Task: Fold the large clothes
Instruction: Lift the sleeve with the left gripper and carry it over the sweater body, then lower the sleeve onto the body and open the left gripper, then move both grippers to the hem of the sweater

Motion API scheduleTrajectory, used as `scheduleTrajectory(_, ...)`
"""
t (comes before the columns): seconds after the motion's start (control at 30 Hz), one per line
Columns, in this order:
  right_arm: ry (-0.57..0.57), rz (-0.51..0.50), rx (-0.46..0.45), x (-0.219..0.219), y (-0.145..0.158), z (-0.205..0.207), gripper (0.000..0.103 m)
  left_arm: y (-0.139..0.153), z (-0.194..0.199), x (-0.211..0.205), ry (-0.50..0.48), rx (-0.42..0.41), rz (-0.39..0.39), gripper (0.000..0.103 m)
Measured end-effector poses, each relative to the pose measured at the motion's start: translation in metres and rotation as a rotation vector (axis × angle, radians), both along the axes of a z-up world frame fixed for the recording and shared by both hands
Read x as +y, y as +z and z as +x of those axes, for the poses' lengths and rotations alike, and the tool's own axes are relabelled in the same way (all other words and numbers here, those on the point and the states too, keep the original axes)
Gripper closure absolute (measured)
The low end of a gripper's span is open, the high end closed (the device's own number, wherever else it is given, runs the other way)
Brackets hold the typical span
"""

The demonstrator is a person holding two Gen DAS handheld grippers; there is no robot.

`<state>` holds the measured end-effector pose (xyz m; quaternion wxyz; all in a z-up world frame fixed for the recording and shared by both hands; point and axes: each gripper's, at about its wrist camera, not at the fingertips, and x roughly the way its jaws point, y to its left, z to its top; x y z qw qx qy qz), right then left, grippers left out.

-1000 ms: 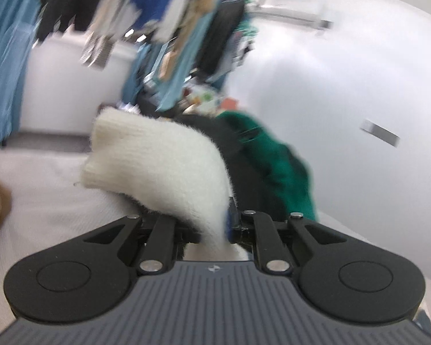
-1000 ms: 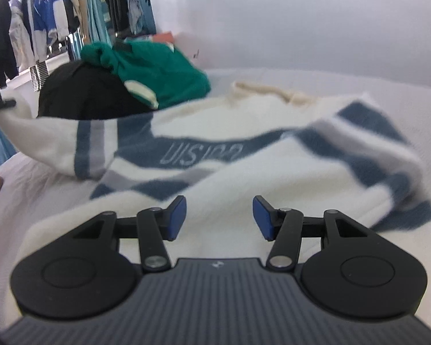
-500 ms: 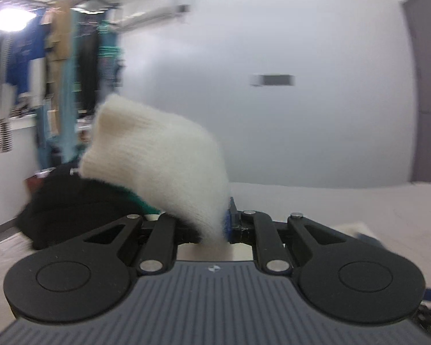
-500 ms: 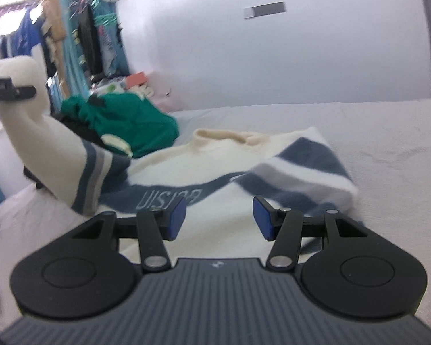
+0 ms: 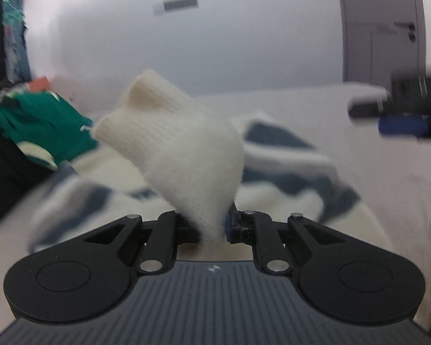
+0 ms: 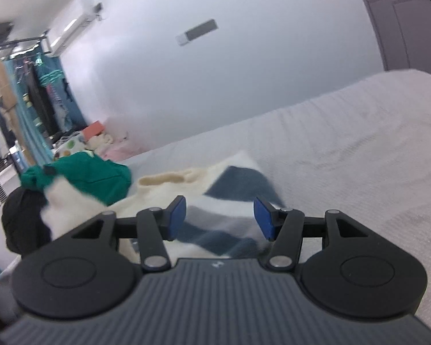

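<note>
The left gripper (image 5: 215,227), pinching the cream sleeve (image 5: 184,155), has swung over the seemingly blurred sweater (image 5: 284,178); right gripper (image 6: 219,218) spread.

2 low wrist views across the bed (image 6: 344,155), both on the sweater (image 6: 230,189).

We saw that the left gripper (image 5: 212,227) was matt black, with two round flat housings, each stamped with a shallow circle, and slim linkage arms pinned by silver rivets. Behind them ran a dark grey ribbed body bearing a small pale emblem at its front edge. The right gripper (image 6: 219,217) was built the same way, and its two rectangular pads (image 6: 177,215) were bright blue. Seen from the left camera, its blue pad and black finger were blurred.
</note>
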<state>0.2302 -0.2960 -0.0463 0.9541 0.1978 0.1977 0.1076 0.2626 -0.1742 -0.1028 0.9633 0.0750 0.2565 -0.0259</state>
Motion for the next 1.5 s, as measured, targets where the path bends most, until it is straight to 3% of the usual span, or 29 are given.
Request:
scheduleTrajectory(0.13,-0.010,0.056,0.029,-0.010,-0.007,0.009,0.047,-0.022,0.008,-0.009,-0.002,0.026,0.033,0.086)
scheduleTrajectory(0.3,0.010,0.063,0.029,-0.004,-0.008,0.017,0.047,-0.014,0.002,0.010,-0.016,0.036,-0.016,0.084)
scheduleTrajectory(0.4,0.021,0.060,0.030,-0.002,-0.008,0.019,0.047,-0.002,-0.010,0.013,-0.055,0.052,-0.073,0.058)
scheduleTrajectory(0.43,0.023,0.061,0.032,-0.003,-0.008,0.019,0.047,0.000,-0.013,0.015,-0.068,0.054,-0.098,0.046)
scheduleTrajectory(0.53,0.025,0.056,0.033,-0.003,-0.007,0.018,0.047,0.004,-0.023,0.018,-0.096,0.062,-0.123,0.033)
scheduleTrajectory(0.9,0.082,-0.008,-0.033,0.017,0.003,-0.001,0.047,0.019,-0.059,0.058,-0.167,0.079,-0.282,0.027)
scheduleTrajectory(1.13,0.183,-0.033,0.004,0.040,-0.003,-0.006,0.047,0.027,-0.062,0.103,-0.124,0.059,-0.470,0.026)
scheduleTrajectory(1.4,0.303,-0.080,0.089,0.074,-0.020,-0.011,0.049,0.010,-0.034,0.142,0.048,0.061,-0.418,0.026)
scheduleTrajectory(1.5,0.335,-0.081,0.142,0.081,-0.028,-0.007,0.064,0.005,-0.024,0.153,0.090,0.051,-0.387,0.026)
